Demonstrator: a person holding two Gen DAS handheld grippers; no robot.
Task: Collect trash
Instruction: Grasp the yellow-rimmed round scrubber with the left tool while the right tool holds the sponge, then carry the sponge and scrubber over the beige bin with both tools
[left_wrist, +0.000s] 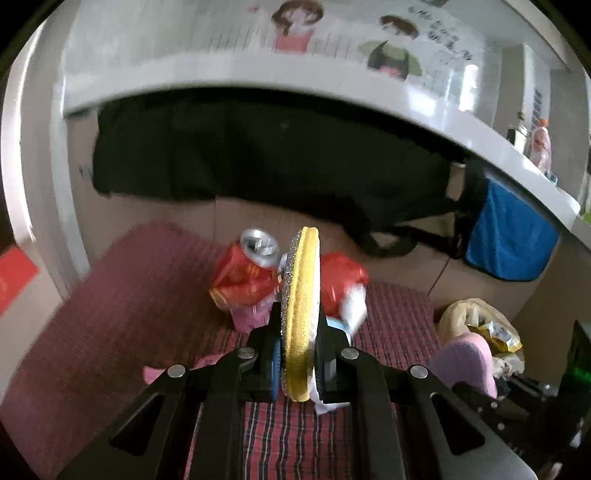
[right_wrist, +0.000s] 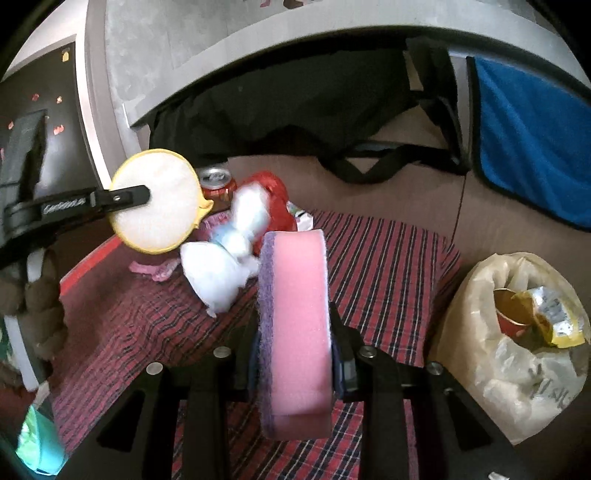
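Sponges fill both your grippers. Your right gripper (right_wrist: 295, 354) is clenched on a thick pink sponge (right_wrist: 297, 325) with a purple scouring layer on its left face, standing on edge between the pads. Your left gripper (left_wrist: 297, 332) grasps a thin round pad (left_wrist: 301, 314), yellow-rimmed with a white face and a grey glittery back, and a scrap of white paper seems caught beside it. Beyond them, on the red checked cloth (right_wrist: 388, 266), lies the trash: a crumpled white tissue (right_wrist: 221, 269), red wrapping (left_wrist: 343, 277), and a dented red can (left_wrist: 251, 269) with a silver top. Right of the cloth stands a pale plastic bag (right_wrist: 517, 369) already holding wrappers.
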